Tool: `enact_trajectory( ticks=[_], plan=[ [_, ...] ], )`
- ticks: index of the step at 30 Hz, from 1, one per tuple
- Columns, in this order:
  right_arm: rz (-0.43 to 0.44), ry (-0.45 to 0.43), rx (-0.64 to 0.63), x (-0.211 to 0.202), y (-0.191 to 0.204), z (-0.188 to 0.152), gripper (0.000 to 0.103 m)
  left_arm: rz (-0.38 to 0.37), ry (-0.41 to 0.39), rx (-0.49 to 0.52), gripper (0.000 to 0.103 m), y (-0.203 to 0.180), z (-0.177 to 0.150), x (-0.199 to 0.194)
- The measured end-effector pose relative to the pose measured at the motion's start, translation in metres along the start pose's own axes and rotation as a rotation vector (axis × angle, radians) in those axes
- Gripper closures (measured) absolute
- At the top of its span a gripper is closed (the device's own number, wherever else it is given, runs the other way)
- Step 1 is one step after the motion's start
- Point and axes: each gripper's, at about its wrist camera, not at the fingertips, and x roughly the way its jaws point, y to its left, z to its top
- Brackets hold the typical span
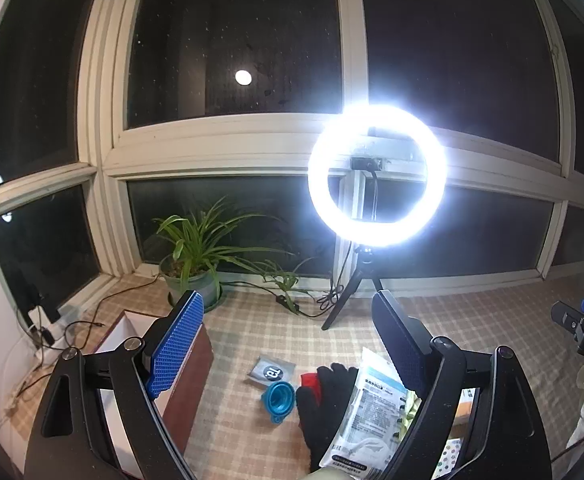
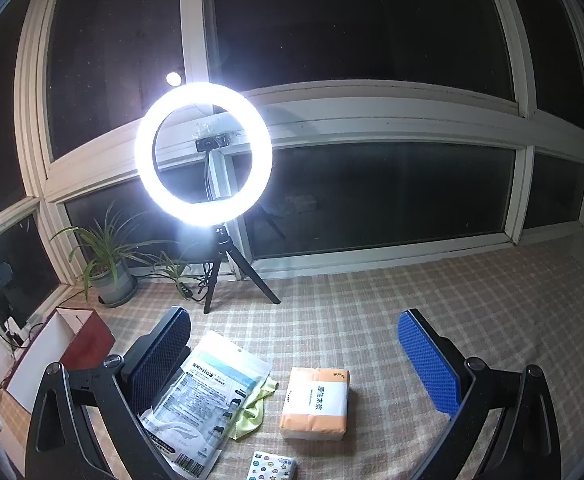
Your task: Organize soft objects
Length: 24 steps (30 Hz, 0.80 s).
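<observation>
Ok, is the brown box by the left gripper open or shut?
Open. The brown box has no lid on top, and its white inside walls show in both views. Whether anything lies inside cannot be told.

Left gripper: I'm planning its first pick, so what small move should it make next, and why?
Probably lower the left gripper toward the black glove. Its jaws stand wide open and empty above the checked cloth, the glove lies just ahead between them, and the open box waits to the left.
</observation>
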Motion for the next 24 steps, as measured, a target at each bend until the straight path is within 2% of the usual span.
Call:
enact_trajectory(
  ticks=[24],
  plan=[
    [-0.001, 0.017, -0.005, 0.0008, 0.0012, 0.0005, 0.000, 0.003, 0.004, -0.002, 0.016, -0.0073, 0.0017, 0.0024]
  ],
)
